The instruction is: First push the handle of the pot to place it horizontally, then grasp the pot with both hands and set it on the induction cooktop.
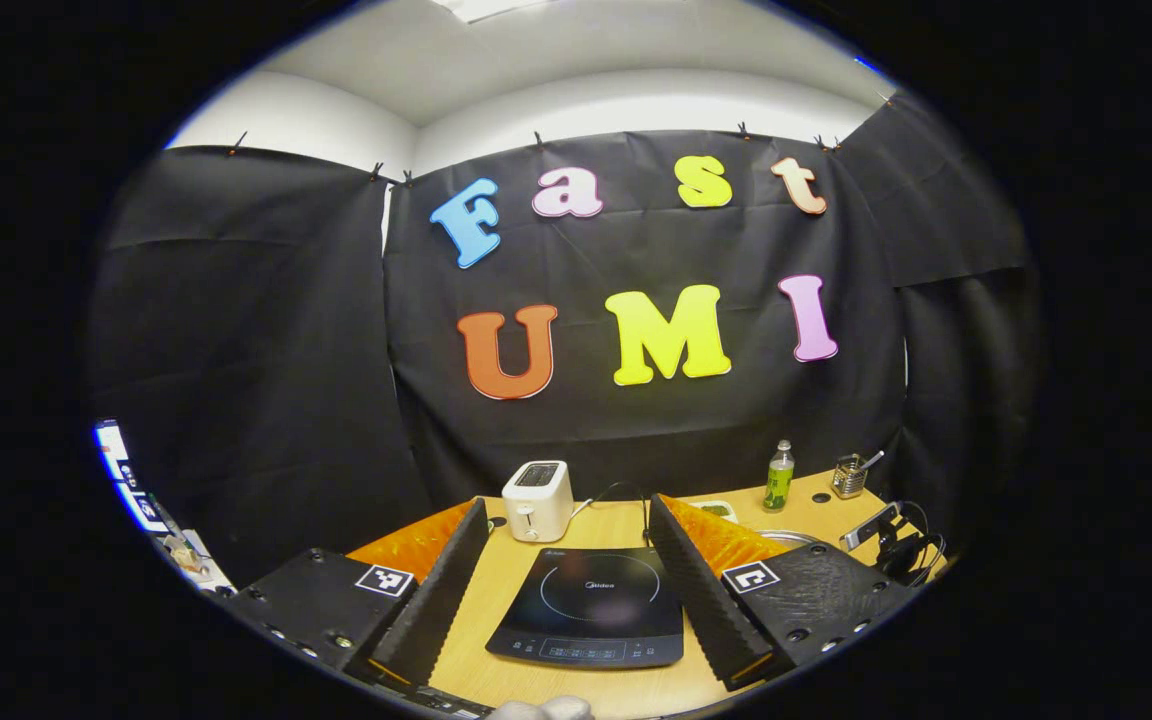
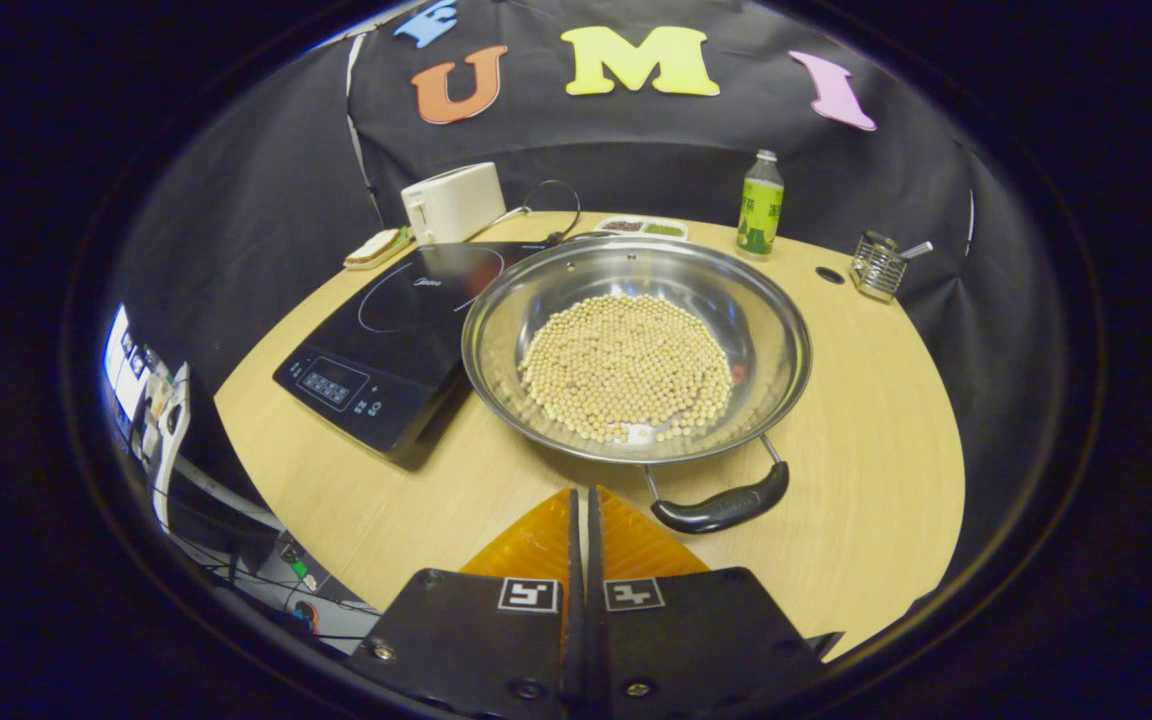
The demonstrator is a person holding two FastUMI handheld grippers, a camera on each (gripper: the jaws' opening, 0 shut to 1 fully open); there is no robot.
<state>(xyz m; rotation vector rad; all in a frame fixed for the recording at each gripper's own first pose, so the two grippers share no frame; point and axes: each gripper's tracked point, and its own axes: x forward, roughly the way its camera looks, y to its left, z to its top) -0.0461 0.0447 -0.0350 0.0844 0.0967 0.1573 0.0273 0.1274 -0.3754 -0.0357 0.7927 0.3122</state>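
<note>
A wide steel pot (image 2: 636,350) full of pale beans rests on the round wooden table (image 2: 866,420), its rim overlapping the black induction cooktop (image 2: 386,340) to its left. The pot's near black handle (image 2: 721,508) points toward me, slightly right. My right gripper (image 2: 581,500) is shut and holds nothing, its tips just left of that handle and not touching it. In the left gripper view, my left gripper (image 1: 568,515) stands open above the table, and the cooktop (image 1: 591,605) lies between its fingers. A sliver of the pot's rim (image 1: 791,537) peeks past the right finger.
A white toaster (image 2: 453,200) stands behind the cooktop, with a small plate of food (image 2: 376,248) to its left. A green bottle (image 2: 760,205), a flat tray (image 2: 644,228) and a wire holder (image 2: 878,264) line the far edge. A phone on a stand (image 1: 876,525) sits at the table's right.
</note>
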